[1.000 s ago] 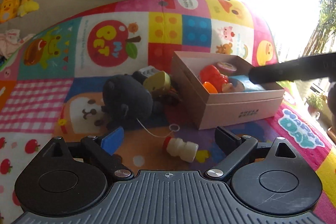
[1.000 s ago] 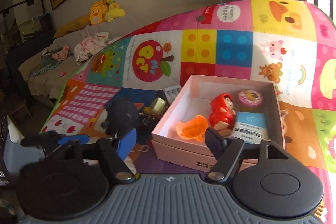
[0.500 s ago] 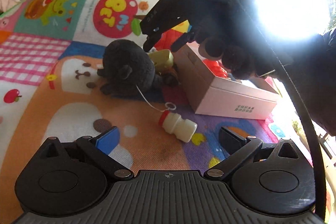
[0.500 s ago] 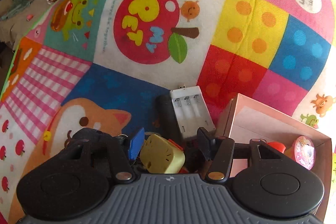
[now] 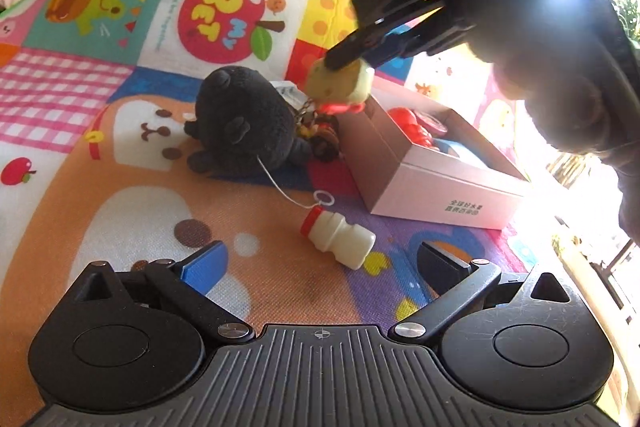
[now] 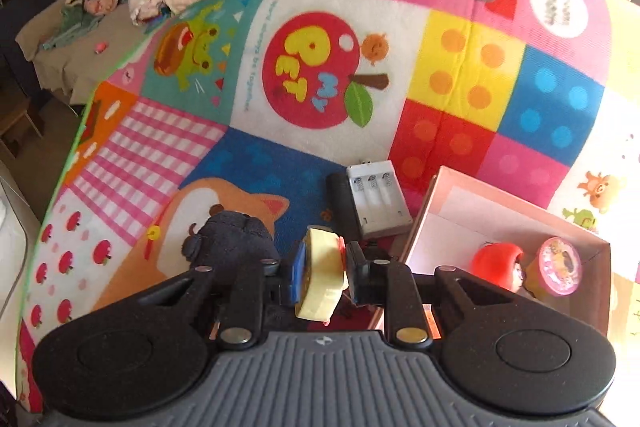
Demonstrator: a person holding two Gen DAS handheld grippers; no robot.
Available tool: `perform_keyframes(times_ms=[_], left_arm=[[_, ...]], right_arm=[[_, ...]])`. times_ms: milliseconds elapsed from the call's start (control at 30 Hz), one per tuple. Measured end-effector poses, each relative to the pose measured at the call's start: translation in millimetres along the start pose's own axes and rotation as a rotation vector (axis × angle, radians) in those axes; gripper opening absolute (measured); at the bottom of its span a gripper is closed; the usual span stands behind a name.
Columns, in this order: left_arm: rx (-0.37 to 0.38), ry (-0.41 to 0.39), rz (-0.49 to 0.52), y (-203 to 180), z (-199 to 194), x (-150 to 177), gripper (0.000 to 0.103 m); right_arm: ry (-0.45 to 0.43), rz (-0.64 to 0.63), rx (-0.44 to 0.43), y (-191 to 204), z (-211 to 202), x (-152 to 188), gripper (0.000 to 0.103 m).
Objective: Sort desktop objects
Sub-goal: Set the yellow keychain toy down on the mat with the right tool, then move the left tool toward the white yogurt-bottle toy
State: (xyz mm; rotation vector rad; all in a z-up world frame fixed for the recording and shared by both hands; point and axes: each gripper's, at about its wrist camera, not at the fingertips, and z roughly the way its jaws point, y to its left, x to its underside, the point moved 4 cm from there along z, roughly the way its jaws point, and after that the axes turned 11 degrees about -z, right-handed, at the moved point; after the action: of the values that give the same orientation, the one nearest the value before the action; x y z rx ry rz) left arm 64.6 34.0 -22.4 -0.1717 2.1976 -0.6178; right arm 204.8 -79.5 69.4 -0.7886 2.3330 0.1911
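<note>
The right hand-held gripper (image 6: 323, 281) is closing its jaws on a pale yellow squishy toy (image 6: 322, 279), lifted just left of the open pink cardboard box (image 6: 424, 219). The left hand-held gripper (image 5: 320, 263) gapes empty, nearest the small white red-capped bottle (image 5: 338, 238), lying pointing boxward.

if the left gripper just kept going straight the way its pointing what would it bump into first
Most likely the small white bottle with the red cap, lying on its side on the play mat just ahead of the open left gripper, about midway between its fingers. Depth is hard to judge, so it might meet the mat first.
</note>
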Motion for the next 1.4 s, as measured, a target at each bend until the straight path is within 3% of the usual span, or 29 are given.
perform_keyframes(times_ms=[200,333,433,567,667,800,900,1000,1067,1133,1233,1400], left_arm=[[-0.009,0.003,-0.001,1,1,0,0.103],[-0.017,0.006,0.006,0,1,1,0.103],[-0.024,0.006,0.014,-1,2,1,0.103],[-0.042,0.006,0.029,-3,3,2,0.103],[-0.062,0.008,0.047,-6,5,4,0.103],[-0.062,0.010,0.045,-5,6,3,0.103],[-0.067,0.010,0.048,-5,6,3,0.103],[-0.076,0.014,0.061,-5,6,4,0.103],[-0.082,0.015,0.067,-6,6,5,0.103],[-0.093,0.017,0.077,-9,7,5,0.103],[-0.112,0.033,0.130,-17,11,7,0.103],[-0.071,0.065,0.221,-37,22,12,0.103]], right_arm=[[-0.130,0.056,-0.028,-15,-92,48,0.020],[-0.102,0.121,0.000,-28,-118,102,0.020],[-0.046,0.148,0.104,-44,-117,141,0.020],[-0.006,0.040,0.321,-43,-101,175,0.019],[-0.016,-0.029,0.268,-22,-84,188,0.018],[-0.073,-0.011,0.035,14,-69,192,0.019],[-0.160,0.035,0.031,12,-85,196,0.033],[-0.209,0.137,0.111,-14,-105,209,0.059],[-0.223,0.196,0.217,-34,-112,226,0.084],[-0.226,0.235,0.262,-44,-114,244,0.090],[-0.211,0.303,0.242,-49,-106,265,0.090],[-0.199,0.328,0.243,-44,-84,277,0.092]])
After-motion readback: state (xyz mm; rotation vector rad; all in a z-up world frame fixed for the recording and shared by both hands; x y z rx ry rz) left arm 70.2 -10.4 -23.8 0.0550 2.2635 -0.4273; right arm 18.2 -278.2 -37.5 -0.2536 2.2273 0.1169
